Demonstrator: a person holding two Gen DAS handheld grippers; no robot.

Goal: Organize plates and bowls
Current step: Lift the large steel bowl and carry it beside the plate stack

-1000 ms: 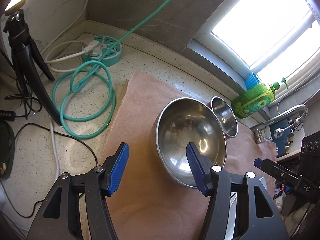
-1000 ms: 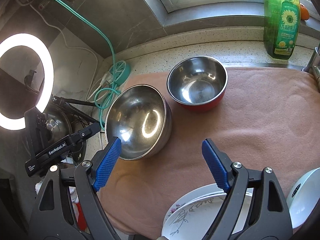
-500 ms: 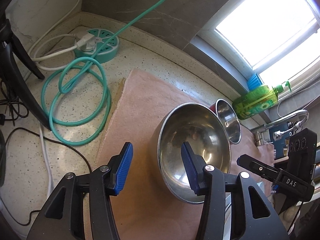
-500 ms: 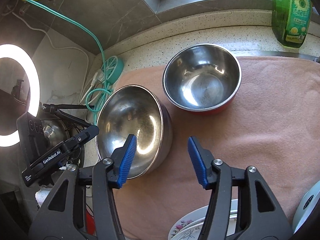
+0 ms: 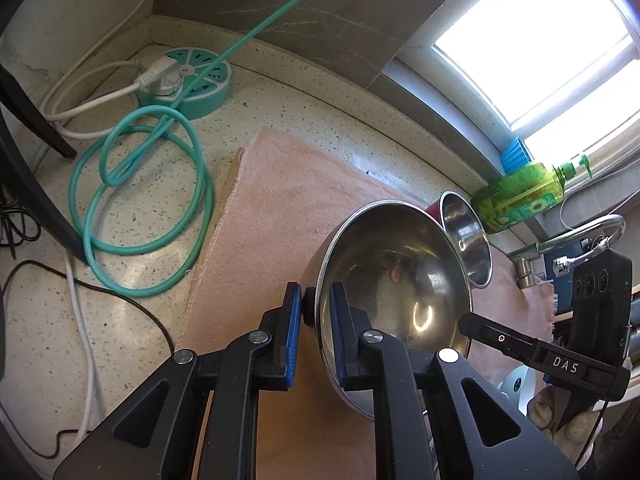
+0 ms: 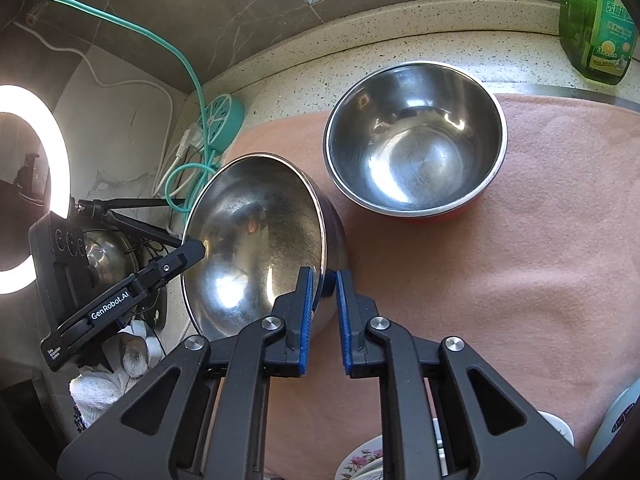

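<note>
Grip check: my left gripper has just closed its jaws on the rim of the large steel bowl, one pad inside, one outside. My right gripper has likewise just closed on the opposite rim. Bowl sits between both hands on the pink cloth, tilted. Polished, dented, empty. Smaller steel bowl with red outside stands just beyond it, upright. Likely next: lift level, nest together. Thin rim may slip.

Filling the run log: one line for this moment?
left claw: shut on large steel bowl rim | right claw: shut on opposite rim | red-sided bowl: untouched on towel
</note>
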